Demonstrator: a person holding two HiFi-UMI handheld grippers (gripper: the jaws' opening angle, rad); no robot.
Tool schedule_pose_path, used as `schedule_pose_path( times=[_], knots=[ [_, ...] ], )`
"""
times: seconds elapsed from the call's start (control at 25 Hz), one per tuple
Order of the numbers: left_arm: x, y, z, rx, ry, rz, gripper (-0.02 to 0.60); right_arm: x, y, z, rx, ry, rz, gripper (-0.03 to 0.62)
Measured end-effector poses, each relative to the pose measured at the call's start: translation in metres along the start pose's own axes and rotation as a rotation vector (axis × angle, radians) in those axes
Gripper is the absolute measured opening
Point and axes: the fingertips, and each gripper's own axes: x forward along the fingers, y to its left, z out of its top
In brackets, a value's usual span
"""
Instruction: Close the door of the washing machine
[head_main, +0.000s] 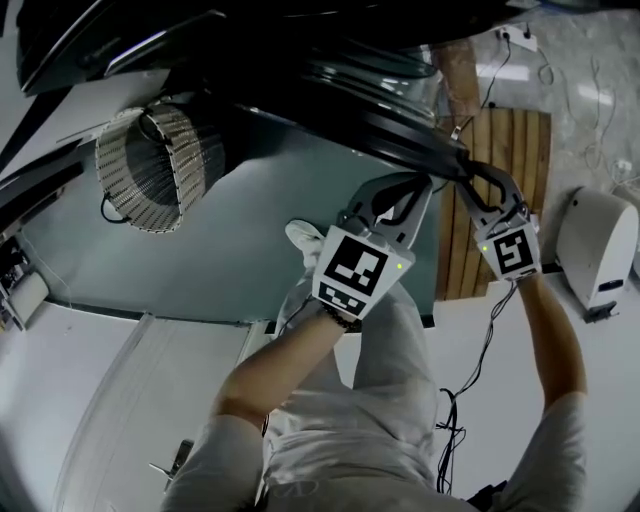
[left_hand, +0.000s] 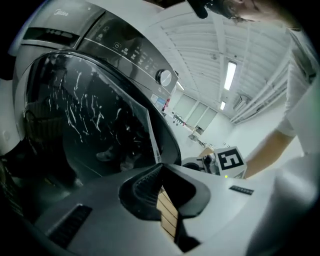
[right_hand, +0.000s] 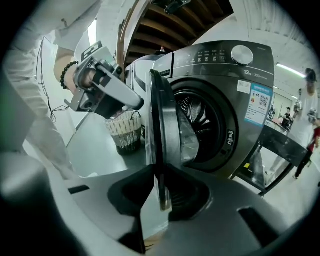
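The dark grey washing machine (right_hand: 235, 100) stands with its round glass door (right_hand: 160, 125) swung wide open, the drum (right_hand: 200, 120) exposed. In the head view the door (head_main: 330, 90) runs across the top. My right gripper (right_hand: 161, 192) has the door's outer rim between its jaws, and both pads press on the rim. Its tips (head_main: 468, 180) meet the rim from the right. My left gripper (left_hand: 162, 182) is shut with nothing in it, only a thin slit showing. It hangs just left of the right one (head_main: 440, 172), close to the door glass (left_hand: 90, 125).
A woven laundry basket (head_main: 150, 165) stands on the floor left of the door, and shows behind it (right_hand: 122, 132). Wooden planks (head_main: 500, 200) and a white appliance (head_main: 598, 245) lie to the right, with cables. My legs and a shoe (head_main: 303, 240) are below. People (right_hand: 305, 115) stand far right.
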Motion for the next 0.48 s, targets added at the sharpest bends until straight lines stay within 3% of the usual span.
schedule_pose_path(
  times=[0.48],
  knots=[
    [0.035, 0.033, 0.053, 0.036, -0.078, 0.054, 0.003, 0.017, -0.085, 0.008, -0.057, 0.030, -0.019, 0.109]
  ],
)
